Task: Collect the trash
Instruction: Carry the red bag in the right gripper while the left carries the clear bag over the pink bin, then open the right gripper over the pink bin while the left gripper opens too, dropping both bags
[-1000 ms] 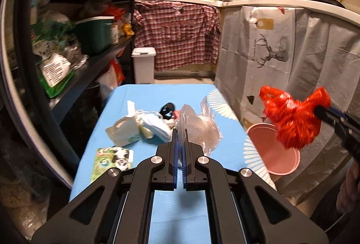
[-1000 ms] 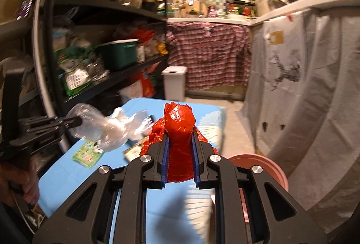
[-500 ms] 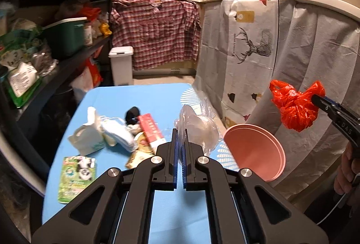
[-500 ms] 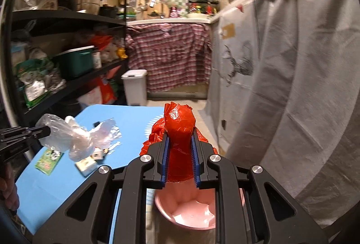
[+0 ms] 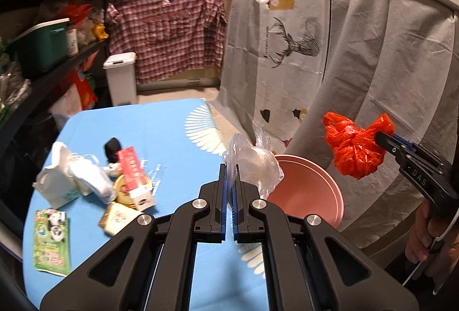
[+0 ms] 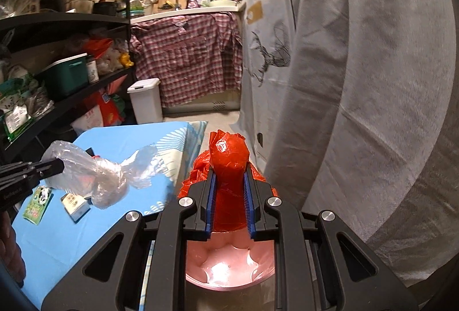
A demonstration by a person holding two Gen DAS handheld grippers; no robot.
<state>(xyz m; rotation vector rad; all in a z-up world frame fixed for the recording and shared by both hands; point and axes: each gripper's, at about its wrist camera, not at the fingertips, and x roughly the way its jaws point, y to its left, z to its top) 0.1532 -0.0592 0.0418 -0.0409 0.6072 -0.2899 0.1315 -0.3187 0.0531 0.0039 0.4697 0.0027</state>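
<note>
Crumpled red plastic bag (image 6: pixel 228 167), bunched into a wad, clamped between the right tongs (image 6: pixel 228 181) and held in the air above the round pink plastic basin (image 6: pixel 229 268). Crumpled clear plastic bag (image 5: pixel 252 164), pinched in the left tongs (image 5: pixel 228 181), raised over the blue bench (image 5: pixel 160 133) edge near the basin rim. Remaining litter lies heaped on the bench: white paper bag (image 5: pixel 54 184), red-and-white carton (image 5: pixel 133 173), green printed packet (image 5: pixel 51 242).

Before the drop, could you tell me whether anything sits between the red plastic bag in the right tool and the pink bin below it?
Nothing visible does. The red plastic bag, clamped in the right tool, hangs over the open pink bin. The clear plastic bag in the left tool is off to the side.
</note>
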